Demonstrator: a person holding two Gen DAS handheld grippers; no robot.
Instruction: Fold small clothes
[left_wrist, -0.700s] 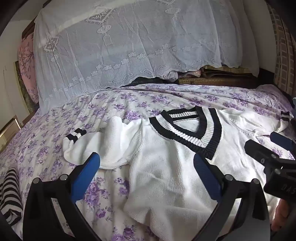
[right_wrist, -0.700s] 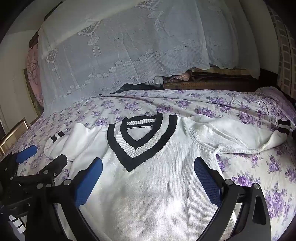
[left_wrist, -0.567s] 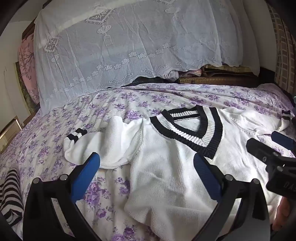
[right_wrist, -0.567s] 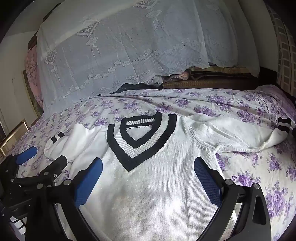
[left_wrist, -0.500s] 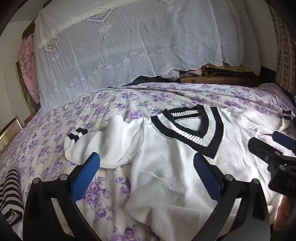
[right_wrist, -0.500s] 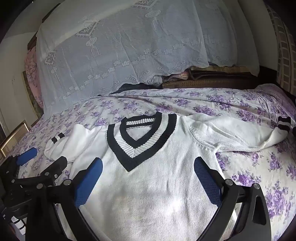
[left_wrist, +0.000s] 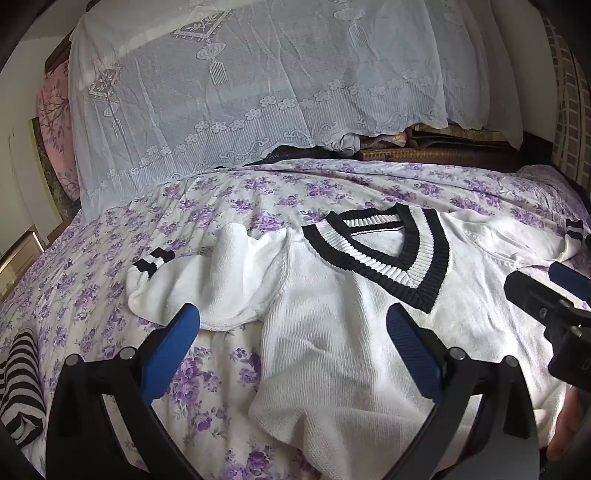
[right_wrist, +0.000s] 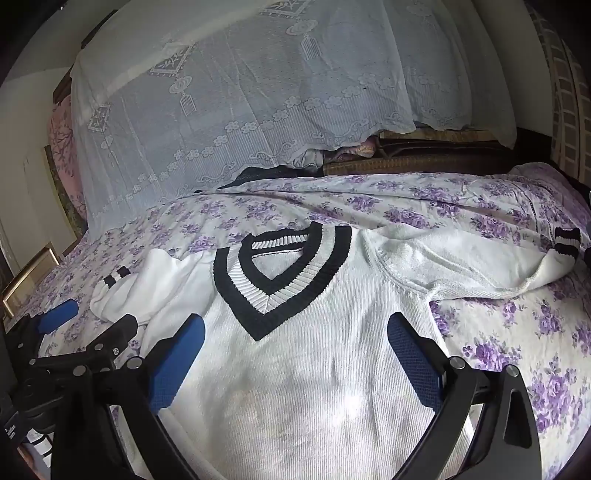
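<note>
A white knit sweater with a black-and-white striped V-neck lies face up on the bed; it also shows in the right wrist view. Its left sleeve is bunched, with a striped cuff. Its right sleeve stretches out to a striped cuff. My left gripper is open and empty above the sweater's left side. My right gripper is open and empty above the chest. Each gripper shows in the other's view: the right one, the left one.
The bed has a purple-flowered sheet. A white lace cover drapes over a pile at the head of the bed. A black-and-white striped folded garment lies at the left edge. Dark folded items sit behind.
Both grippers have drifted slightly; the sweater sits a little further right and lower in the left wrist view. Nothing was grasped or let go.
</note>
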